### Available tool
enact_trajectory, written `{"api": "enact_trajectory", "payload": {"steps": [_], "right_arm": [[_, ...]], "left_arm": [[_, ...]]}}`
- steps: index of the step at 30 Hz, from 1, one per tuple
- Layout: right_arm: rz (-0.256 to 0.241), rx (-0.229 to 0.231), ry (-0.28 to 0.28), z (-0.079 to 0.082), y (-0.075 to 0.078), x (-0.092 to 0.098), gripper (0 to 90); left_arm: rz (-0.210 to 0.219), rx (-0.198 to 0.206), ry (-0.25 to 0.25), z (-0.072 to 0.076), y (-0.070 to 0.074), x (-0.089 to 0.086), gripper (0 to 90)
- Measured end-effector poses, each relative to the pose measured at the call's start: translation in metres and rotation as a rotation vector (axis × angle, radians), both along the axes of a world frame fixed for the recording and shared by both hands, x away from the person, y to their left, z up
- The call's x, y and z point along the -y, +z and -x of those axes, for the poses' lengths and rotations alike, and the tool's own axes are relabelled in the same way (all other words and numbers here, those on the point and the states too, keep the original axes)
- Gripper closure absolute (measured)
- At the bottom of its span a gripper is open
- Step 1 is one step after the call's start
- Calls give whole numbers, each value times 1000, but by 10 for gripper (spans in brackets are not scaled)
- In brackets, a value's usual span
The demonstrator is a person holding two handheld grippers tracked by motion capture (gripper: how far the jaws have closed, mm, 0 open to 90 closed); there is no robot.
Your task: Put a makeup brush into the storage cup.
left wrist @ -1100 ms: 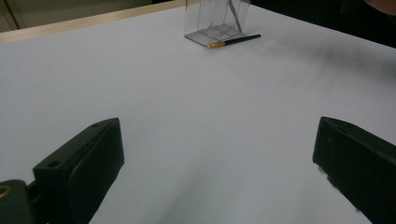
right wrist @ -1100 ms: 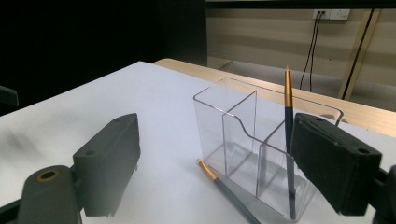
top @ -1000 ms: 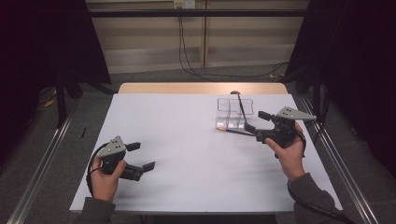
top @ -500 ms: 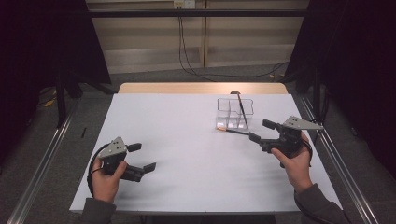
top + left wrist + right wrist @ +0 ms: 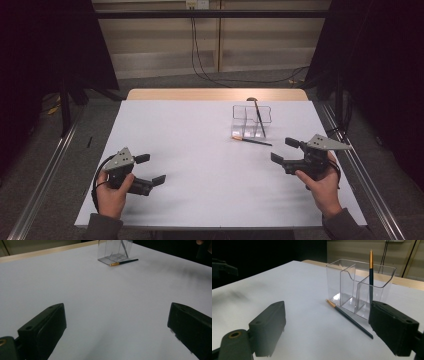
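From above, the right gripper (image 5: 286,150) has drawn back toward the white table's (image 5: 200,150) right edge, jaws wide and empty, leaving the dark gold-tipped brush (image 5: 251,140) flat beside the clear plastic compartment holder (image 5: 251,120). The left gripper (image 5: 116,330) view shows spread, empty jaws over bare tabletop. The right gripper view shows another brush (image 5: 371,277) standing inside, so the loose one probably goes next.

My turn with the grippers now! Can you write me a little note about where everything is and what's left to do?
Left gripper: open, holds nothing, low over the table near its left front.
Right gripper: open, holds nothing, near the right edge.
Clear organizer: upright on the right back of the table.
Done: one brush stands inside it.
Left: the second brush lies flat on the table in front of the organizer; it probably goes in next.
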State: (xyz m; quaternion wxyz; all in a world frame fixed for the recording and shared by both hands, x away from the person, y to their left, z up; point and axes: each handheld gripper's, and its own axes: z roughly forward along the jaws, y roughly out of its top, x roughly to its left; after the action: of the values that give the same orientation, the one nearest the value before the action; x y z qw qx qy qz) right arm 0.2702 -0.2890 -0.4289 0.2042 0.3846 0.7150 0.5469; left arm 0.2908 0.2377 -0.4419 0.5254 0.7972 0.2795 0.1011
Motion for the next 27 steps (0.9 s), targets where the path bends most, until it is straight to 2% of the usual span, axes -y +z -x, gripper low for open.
{"api": "enact_trajectory", "payload": {"steps": [4, 9, 11, 14, 16, 27], "right_arm": [[8, -8, 5, 6, -5, 1, 135], [1, -13, 8, 7, -8, 2, 134], [14, -9, 15, 7, -10, 2, 133], [14, -13, 16, 7, -11, 3, 132], [13, -17, 19, 7, -12, 4, 130], [23, -23, 13, 6, -16, 5, 130]], "left_arm": [[-4, 1, -1, 0, 0, 1, 17], [9, 1, -6, -1, 0, 1, 17], [-3, -1, -3, -1, 0, 1, 17], [8, -5, -3, -2, -2, 1, 17], [-7, -6, 0, -3, -2, 1, 17], [-1, -1, -6, -4, -1, 2, 17]]}}
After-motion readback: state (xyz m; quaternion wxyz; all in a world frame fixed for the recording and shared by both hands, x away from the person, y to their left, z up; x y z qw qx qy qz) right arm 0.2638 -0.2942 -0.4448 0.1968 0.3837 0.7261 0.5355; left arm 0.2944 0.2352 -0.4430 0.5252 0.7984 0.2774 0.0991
